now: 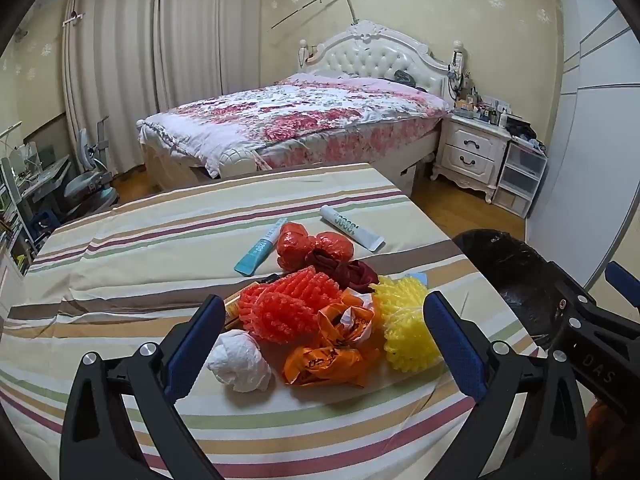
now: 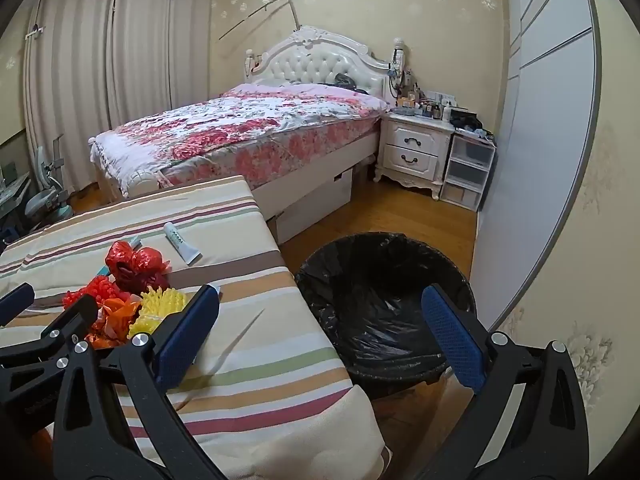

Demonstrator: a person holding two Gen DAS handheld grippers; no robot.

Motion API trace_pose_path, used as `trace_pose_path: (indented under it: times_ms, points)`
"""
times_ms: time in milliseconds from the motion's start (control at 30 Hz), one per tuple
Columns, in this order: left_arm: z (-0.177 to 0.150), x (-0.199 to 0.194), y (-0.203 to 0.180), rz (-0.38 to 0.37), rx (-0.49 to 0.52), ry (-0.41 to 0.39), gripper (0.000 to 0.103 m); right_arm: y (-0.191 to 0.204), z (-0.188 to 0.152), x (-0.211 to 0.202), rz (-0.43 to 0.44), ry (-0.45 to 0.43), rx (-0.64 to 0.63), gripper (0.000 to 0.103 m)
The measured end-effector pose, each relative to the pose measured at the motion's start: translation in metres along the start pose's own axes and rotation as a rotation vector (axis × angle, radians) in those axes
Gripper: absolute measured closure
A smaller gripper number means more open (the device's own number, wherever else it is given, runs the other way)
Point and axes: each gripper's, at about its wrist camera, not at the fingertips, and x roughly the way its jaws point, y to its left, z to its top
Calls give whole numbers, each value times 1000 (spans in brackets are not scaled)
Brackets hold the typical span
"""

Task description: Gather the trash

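Left hand-held gripper (image 1: pixel 324 336): black frame, silver screws, blue textured pads. Right hand-held gripper (image 2: pixel 320 328): same; "DAS" marking.

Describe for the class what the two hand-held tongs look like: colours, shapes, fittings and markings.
Both the left tongs and right tongs have black plastic arms with triangular cut-outs, silver round bolts at the joints, and flat blue textured pads. White letters "DAS" mark the right tongs' arm in the left wrist view.
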Motion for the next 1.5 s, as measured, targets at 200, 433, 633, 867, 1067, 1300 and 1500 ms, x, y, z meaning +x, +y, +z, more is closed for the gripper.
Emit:
trace_pose_path:
  times_ms: [200,433,633,867,1067,1300,1500]
  points:
    - [-11,-19,-13,28,21,-77,6,-1,0,-4,7,-2,-1,4]
    - [-10,-18,-9,6,10,-62,6,-1,-6,-12,0,-11,-7,4]
    - [-9,-21,-7,9,7,-69,6,-7,-9,-20,0,-17,3,4]
    - [-10,-24,-7,14,3,-70,6,-8,-6,-23,2,-19,4,4]
    - [-9,-24,-7,13,4,-69,6,-7,-7,-22,1,-19,4,4]
    - [-9,-25,-6,12,5,-69,6,-7,-7,-23,1,-18,3,4]
    - [-9,-25,-6,11,5,-69,6,-7,-7,-23,0,-18,3,4]
